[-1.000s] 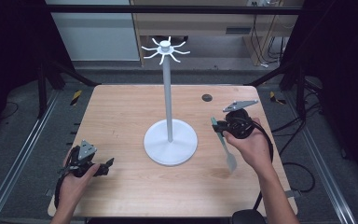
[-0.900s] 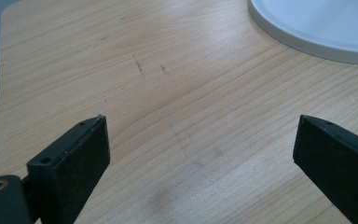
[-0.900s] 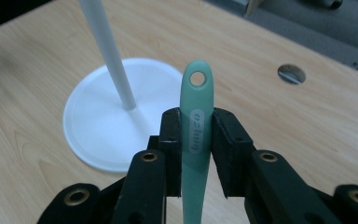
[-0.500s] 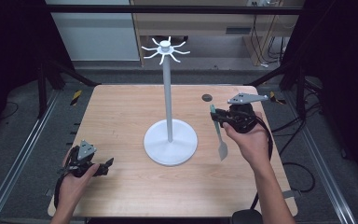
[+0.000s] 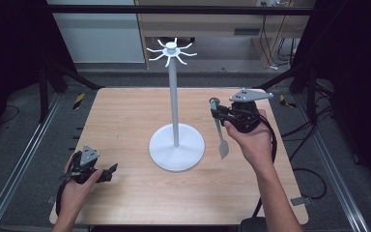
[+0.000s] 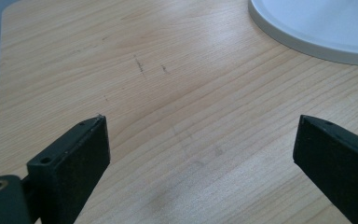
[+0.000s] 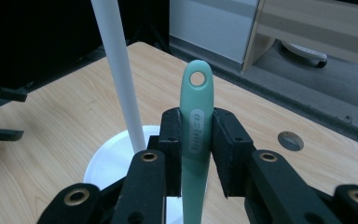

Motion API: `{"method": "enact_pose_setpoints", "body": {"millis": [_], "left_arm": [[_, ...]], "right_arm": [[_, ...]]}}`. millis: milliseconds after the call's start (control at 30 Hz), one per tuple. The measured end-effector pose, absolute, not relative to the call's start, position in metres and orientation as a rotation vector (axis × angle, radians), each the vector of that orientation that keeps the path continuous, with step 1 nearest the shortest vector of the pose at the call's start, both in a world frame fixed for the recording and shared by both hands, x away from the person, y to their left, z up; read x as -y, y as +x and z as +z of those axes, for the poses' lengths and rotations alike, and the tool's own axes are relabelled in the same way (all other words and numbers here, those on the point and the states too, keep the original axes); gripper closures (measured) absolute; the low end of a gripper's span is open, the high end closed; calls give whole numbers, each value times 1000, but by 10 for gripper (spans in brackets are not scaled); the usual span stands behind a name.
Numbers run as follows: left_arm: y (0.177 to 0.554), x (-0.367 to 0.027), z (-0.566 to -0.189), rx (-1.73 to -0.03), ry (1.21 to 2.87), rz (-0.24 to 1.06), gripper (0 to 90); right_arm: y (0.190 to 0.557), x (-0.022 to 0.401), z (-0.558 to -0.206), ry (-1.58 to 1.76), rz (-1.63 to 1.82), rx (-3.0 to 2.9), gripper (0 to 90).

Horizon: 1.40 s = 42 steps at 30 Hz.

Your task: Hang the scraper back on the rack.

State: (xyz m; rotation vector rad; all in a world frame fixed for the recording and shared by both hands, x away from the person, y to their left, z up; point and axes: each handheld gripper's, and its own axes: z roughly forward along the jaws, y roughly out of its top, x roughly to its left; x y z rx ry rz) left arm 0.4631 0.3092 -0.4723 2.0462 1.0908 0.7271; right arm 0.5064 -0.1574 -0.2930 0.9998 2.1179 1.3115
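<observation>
A white stand point(image 5: 173, 87) with a round base point(image 5: 177, 152) and a crown of hooks point(image 5: 171, 50) rises from the middle of the wooden table. My right gripper point(image 5: 216, 112) is lifted to the right of the pole and shut on the handle of a pale green spatula point(image 5: 220, 130). The spatula hangs blade down; its hanging hole sticks up above the jaws point(image 7: 197, 78). The pole point(image 7: 119, 70) stands just beyond the spatula point(image 7: 196, 140) in the right gripper view. My left gripper point(image 5: 110, 172) rests low at the table's front left, open and holding nothing point(image 6: 200, 154).
A small dark disc point(image 7: 290, 139) lies on the table near its far right edge. Metal rails point(image 5: 24, 159) run along both sides of the table. Yellow-black markers point(image 5: 78, 100) sit off the far corners. The stand's base rim point(image 6: 307, 46) lies ahead of the left jaws.
My right gripper has risen and moved toward the pole with the spatula, which now hangs more upright. The left gripper has stayed in place.
</observation>
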Motion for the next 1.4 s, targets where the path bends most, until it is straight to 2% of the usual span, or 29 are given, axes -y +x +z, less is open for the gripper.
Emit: {"method": "enact_pose_setpoints", "body": {"millis": [1400], "left_arm": [[463,-308,-473,-1086,2052,719,34]], "right_arm": [[502,128,-237,905,1425,-2025,745]]}}
